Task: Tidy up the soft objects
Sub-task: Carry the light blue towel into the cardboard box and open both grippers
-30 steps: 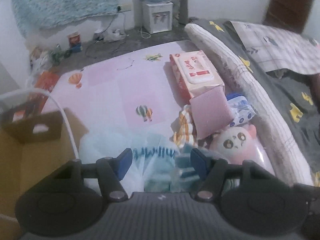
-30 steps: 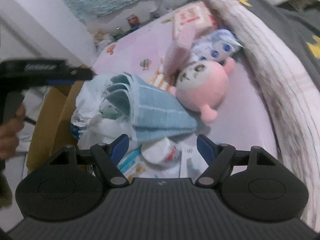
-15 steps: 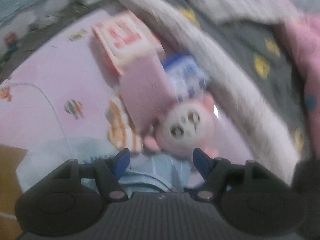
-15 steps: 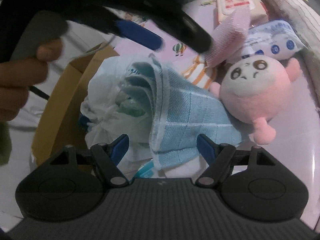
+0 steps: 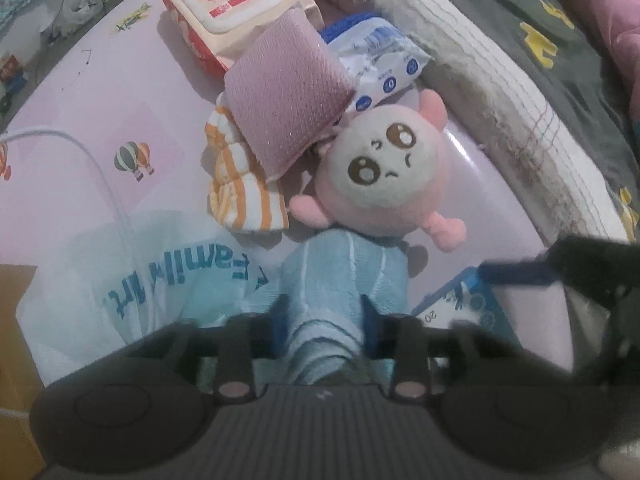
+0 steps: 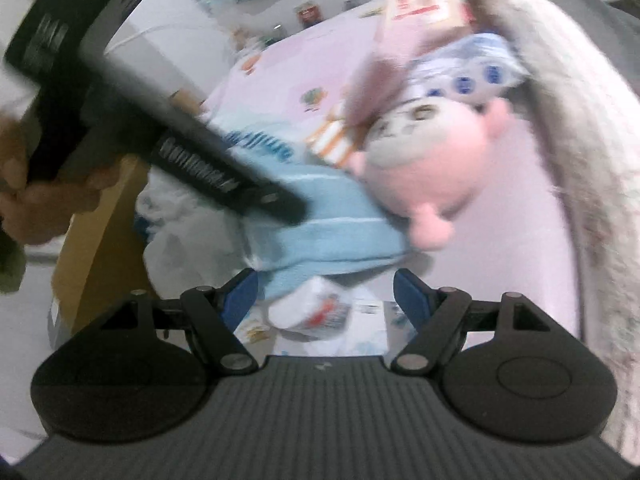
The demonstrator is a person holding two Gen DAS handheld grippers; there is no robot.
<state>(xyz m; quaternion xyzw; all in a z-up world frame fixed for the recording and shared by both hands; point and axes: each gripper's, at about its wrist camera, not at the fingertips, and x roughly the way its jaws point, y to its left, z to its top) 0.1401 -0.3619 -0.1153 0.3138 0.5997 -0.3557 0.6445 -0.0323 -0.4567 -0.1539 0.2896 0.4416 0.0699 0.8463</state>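
A folded light blue towel [image 5: 340, 280] lies on the pink mat between the fingers of my left gripper [image 5: 322, 320], whose jaws have closed in against its sides. The towel also shows in the right wrist view [image 6: 320, 228], with the left gripper [image 6: 280, 204] reaching down onto it. A pink round plush [image 5: 380, 176] lies just beyond the towel, touching it. My right gripper [image 6: 324, 296] is open and empty, hovering over a small white pack [image 6: 312, 308].
A pink sponge [image 5: 284, 92], an orange striped cloth [image 5: 240, 188], a wet-wipes pack [image 5: 228, 4] and a blue tissue pack [image 5: 384, 64] lie behind the plush. A white plastic bag [image 5: 132, 272] and a cardboard box [image 5: 12, 320] are at left. A bed edge [image 5: 500, 80] runs along the right.
My left gripper swung right and down onto the blue towel, and its jaws narrowed around it. My right gripper stayed open and shifted slightly.
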